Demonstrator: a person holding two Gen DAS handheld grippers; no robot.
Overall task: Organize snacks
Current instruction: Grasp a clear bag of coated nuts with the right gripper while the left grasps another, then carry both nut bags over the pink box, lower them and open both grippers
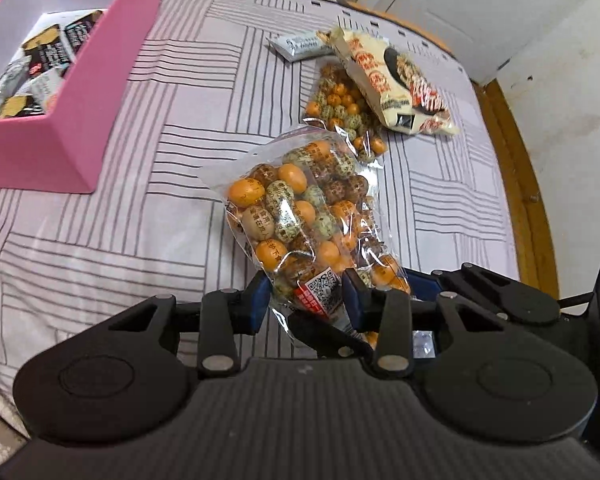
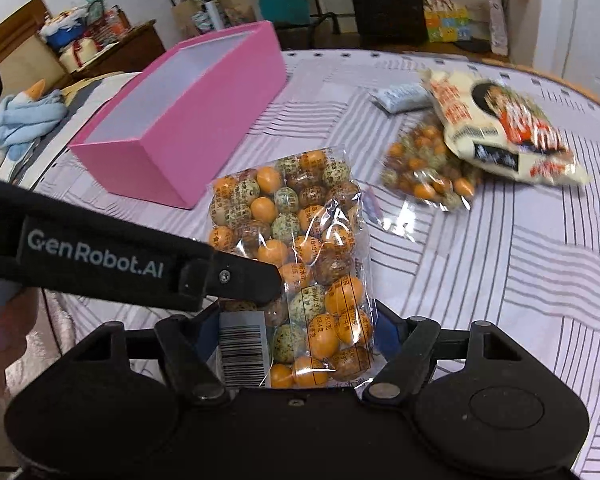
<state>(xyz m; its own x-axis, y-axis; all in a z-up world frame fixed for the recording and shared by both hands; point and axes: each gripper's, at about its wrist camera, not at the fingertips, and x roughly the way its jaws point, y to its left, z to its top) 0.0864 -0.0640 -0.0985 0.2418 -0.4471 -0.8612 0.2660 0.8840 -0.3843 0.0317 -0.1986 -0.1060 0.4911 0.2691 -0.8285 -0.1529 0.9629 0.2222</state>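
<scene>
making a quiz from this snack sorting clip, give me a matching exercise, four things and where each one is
Things:
1. held candy bag
2. second candy bag
3. cream snack bag
4. dark-labelled packets

Places:
A. inside the pink box
B. lying on the second candy bag
C. gripped by both grippers
D. flat on the striped cloth, partly covered

Pairs: 1-C, 2-D, 3-B, 4-A

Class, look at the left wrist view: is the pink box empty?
No, the pink box already holds several dark and silver snack packets lying on its white floor.
</scene>
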